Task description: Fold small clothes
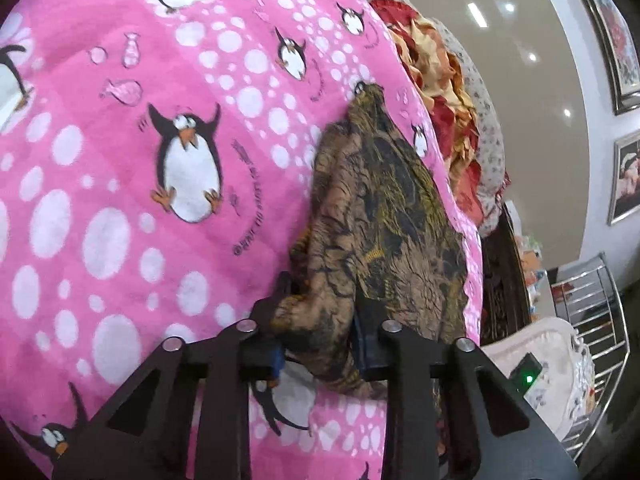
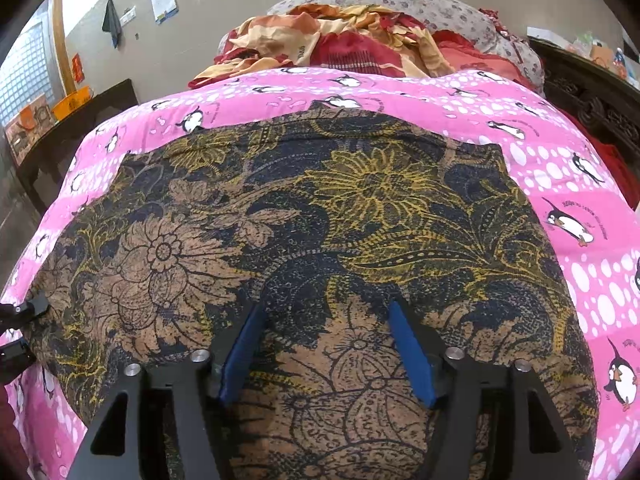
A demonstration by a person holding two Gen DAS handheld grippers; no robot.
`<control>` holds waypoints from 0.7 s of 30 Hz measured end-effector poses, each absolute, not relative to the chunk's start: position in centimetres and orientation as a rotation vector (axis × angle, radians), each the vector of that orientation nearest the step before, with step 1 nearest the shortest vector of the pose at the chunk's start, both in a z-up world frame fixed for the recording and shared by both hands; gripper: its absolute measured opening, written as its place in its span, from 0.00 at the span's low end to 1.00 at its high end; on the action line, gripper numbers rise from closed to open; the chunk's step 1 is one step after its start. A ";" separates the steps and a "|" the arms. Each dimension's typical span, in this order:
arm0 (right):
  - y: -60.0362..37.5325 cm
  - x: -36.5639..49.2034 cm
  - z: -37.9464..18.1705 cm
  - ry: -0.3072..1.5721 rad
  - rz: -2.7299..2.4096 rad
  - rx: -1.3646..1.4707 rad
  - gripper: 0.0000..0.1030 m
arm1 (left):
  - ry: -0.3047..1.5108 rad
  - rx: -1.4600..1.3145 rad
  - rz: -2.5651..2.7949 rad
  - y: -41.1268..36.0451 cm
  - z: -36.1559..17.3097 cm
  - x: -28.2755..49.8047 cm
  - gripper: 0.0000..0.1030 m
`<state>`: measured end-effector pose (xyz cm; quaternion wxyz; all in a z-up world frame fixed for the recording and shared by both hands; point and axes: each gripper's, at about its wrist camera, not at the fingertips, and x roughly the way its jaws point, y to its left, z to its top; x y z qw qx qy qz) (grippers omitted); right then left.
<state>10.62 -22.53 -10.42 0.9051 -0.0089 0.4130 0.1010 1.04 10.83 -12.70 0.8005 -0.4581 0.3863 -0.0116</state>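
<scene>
A small brown, black and yellow flower-print cloth [image 2: 320,220] lies spread flat on a pink penguin-print sheet [image 2: 580,184]. My right gripper [image 2: 326,312] is open just above the cloth's near middle, blue pads [image 2: 412,356] apart, holding nothing. My left gripper [image 1: 320,300] has its fingers around a bunched edge of the same cloth [image 1: 384,208], which stands up from the pink sheet [image 1: 120,160]; how tightly it is clamped is hidden. The left gripper also shows at the left edge of the right wrist view [image 2: 18,332], at the cloth's left edge.
Crumpled red and cream bedding [image 2: 340,44] and a grey flowered pillow [image 2: 440,8] lie beyond the sheet. A dark carved headboard [image 2: 592,92] is on the right. A dark side table [image 2: 72,128] stands on the left. A metal rack [image 1: 592,320] stands past the bed.
</scene>
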 end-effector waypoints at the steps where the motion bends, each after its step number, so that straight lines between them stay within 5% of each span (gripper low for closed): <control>1: -22.4 10.6 -10.4 0.856 0.212 -0.027 0.69 | 0.827 -0.963 -0.016 10.7 -12.6 1.1 0.18; 12: -14.2 15.0 -1.2 0.920 0.447 -0.096 0.69 | 0.612 -0.372 -0.010 4.2 -5.7 0.6 0.14; 21: -0.7 24.9 -1.1 1.245 0.801 -0.020 0.69 | 0.537 -0.187 -0.224 -0.8 -3.7 2.3 0.13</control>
